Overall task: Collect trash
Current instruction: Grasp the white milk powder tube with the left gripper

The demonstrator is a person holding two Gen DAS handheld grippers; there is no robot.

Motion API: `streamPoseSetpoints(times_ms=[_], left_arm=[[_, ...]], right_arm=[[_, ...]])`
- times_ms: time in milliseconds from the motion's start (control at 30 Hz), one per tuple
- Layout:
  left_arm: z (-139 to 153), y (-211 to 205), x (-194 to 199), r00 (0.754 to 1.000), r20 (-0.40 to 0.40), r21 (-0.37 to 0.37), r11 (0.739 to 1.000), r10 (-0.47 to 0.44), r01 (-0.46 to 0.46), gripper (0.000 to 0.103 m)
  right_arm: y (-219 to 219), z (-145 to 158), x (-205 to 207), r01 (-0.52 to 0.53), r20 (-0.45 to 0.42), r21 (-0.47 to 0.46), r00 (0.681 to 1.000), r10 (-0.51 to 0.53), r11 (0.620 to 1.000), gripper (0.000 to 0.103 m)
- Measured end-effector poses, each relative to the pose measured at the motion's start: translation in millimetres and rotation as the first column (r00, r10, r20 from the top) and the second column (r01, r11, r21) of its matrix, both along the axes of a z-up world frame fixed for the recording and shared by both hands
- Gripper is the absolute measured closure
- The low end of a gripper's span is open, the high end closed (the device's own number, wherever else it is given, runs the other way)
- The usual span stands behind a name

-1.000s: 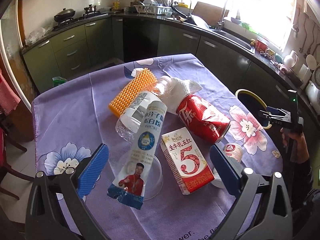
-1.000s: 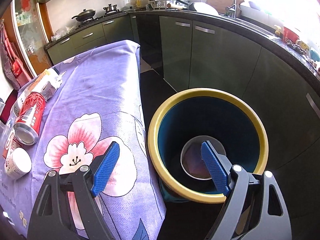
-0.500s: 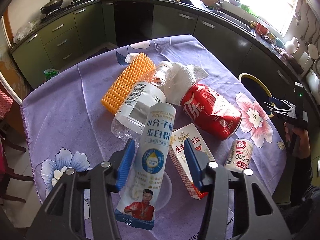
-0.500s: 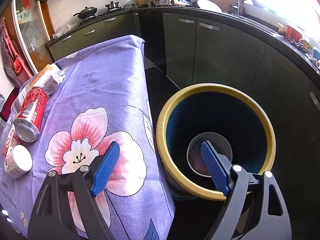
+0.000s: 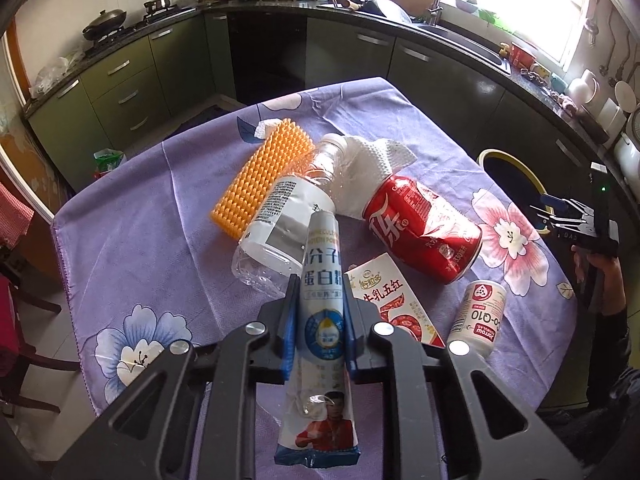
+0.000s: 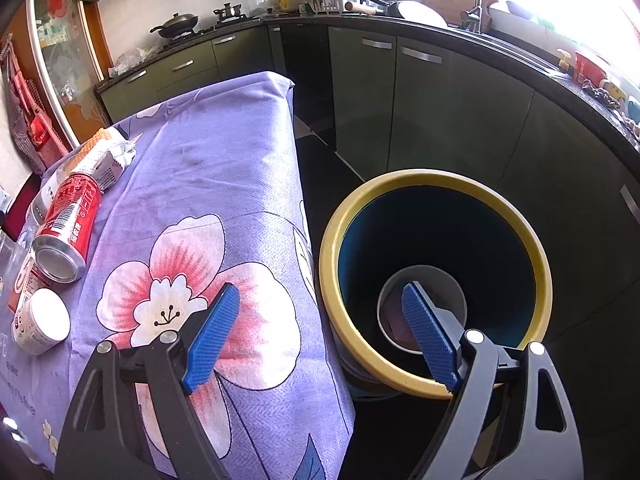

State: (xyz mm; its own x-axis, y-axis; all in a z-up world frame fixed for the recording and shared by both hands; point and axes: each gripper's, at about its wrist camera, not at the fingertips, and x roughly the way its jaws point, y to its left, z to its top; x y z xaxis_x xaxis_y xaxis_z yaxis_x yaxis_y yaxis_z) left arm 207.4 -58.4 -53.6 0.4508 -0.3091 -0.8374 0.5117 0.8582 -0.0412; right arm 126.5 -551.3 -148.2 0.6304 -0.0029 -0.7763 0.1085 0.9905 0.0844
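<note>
1. Over the near edge of the counter draped in a purple floral cloth (image 5: 120, 216), the left gripper (image 5: 318, 332) has its blue fingers (image 5: 289, 334) pinching a long white-and-blue printed plastic sachet (image 5: 322, 320) at mid-length.
2. Just beyond the sachet lies a clear plastic bottle with a white label (image 5: 280, 224), beside an orange spiked rectangular brush (image 5: 262, 178) and a crumpled white paper towel (image 5: 372, 168).
3. Toward the counter's right edge rest a dented red soda can (image 5: 424, 228), a white-and-red milk carton (image 5: 392, 300) and a small white supplement bottle (image 5: 478, 318).
4. Off the counter's right edge, the right gripper (image 6: 320, 334) hangs with its blue fingers (image 6: 430, 336) spread wide, holding nothing.
5. Below it stands a round dark bin with a yellow rim (image 6: 538, 252), touching the hanging cloth; a pale round container (image 6: 452, 292) lies at its bottom.
</note>
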Motion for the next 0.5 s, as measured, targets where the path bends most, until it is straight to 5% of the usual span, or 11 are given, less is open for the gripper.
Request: streamPoseSetpoints(times_ms=[500], left_arm=[[43.6,-71.0,-38.4,0.985,0.102,-0.030,0.989,-0.140,0.143,0.085]], right_arm=[[-18.5,18.5,-35.7,0.025,0.060,0.004,0.998,-0.026,1.000,0.020]])
